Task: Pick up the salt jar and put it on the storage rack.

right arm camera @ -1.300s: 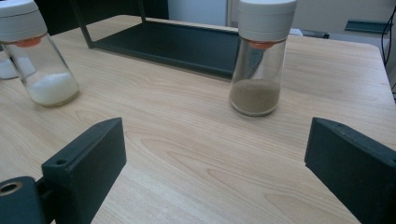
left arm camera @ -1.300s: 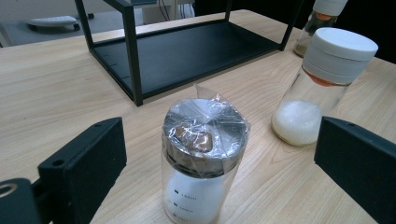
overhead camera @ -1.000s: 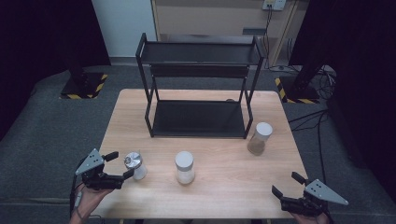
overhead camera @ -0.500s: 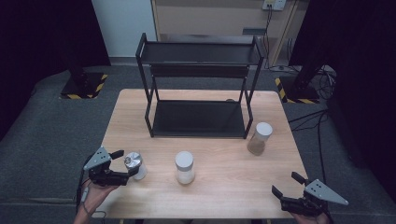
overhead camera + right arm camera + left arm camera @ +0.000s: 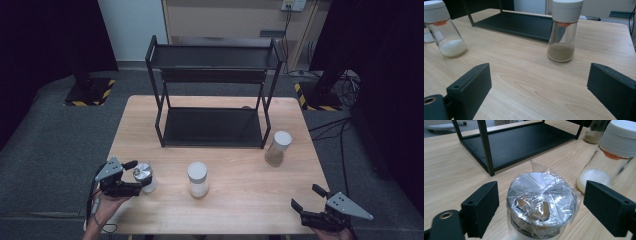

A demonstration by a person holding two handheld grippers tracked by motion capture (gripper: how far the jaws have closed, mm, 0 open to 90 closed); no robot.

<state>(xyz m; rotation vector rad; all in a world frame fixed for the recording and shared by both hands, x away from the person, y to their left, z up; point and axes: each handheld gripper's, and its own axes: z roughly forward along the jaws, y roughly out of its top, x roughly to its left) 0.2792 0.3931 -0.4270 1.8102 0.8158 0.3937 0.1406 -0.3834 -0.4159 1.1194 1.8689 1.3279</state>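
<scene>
While upright, wrapped jar (image 5: 541, 203) | axis vertical | between left tongs (image 5: 541, 206), untouched

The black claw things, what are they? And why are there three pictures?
They are grippers, tools a person holds, one in each hand. One picture looks down from above; the other two come from little cameras riding on each gripper. On the wooden table stands a black shelf rack and three jars. The left gripper has been closing its jaws around a plastic-wrapped jar with a shiny lid, but they do not squeeze it yet. In the middle stands a jar of white powder, and to the right a jar of brown powder. The right gripper is open and holds nothing.
</scene>
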